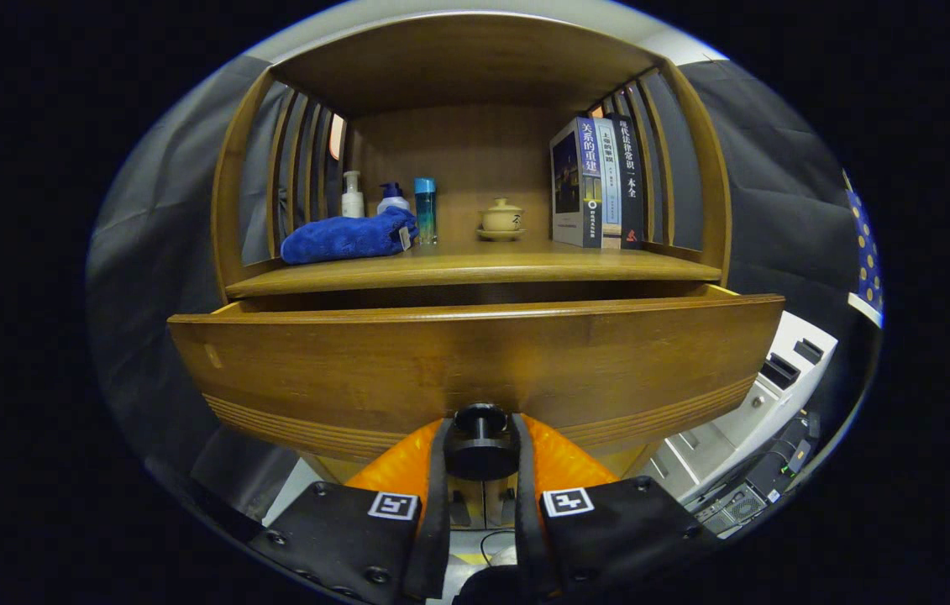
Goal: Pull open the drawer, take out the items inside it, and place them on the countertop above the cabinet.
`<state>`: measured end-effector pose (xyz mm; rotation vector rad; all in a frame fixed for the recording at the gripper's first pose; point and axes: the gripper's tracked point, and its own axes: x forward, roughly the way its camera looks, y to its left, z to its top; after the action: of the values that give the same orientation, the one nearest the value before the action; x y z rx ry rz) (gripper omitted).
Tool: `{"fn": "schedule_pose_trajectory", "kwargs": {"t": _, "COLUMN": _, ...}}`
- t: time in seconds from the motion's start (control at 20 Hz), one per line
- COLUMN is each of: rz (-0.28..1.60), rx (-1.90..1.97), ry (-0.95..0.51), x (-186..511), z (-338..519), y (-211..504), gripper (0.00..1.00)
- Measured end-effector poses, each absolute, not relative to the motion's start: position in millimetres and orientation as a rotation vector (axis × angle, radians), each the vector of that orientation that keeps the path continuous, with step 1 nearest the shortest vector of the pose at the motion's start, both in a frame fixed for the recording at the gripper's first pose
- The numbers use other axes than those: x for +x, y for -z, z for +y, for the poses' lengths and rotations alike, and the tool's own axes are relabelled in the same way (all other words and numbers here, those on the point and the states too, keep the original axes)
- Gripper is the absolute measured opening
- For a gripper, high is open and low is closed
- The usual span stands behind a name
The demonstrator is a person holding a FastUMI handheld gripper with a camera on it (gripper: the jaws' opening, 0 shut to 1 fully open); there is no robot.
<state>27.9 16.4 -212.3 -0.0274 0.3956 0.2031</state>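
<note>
- The tool [480, 458] was clamped on the round dark drawer knob [480, 418]; both fingers pressed its sides
- The brown wooden drawer [475, 361] stood pulled out below the surface [475, 267]

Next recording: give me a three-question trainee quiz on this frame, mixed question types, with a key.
1. True or false: the gripper has both fingers pressed on the drawer knob.
2. Multiple choice: the lidded cup on the countertop stands between
A. the books and the teal bottle
B. the blue towel and the white pump bottle
C. the drawer front and the knob
3. Fill in: the drawer stands pulled ____ from the cabinet.

Key: 1 true; 2 A; 3 out (its inside is hidden behind the front panel).
</note>
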Motion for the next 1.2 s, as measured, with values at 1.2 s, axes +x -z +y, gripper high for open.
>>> {"fn": "schedule_pose_trajectory", "kwargs": {"t": 1.2, "rz": 0.461, "rx": -0.05, "ry": -0.196, "x": -50.1, "z": -3.7, "y": 219.2, "gripper": 0.31}}
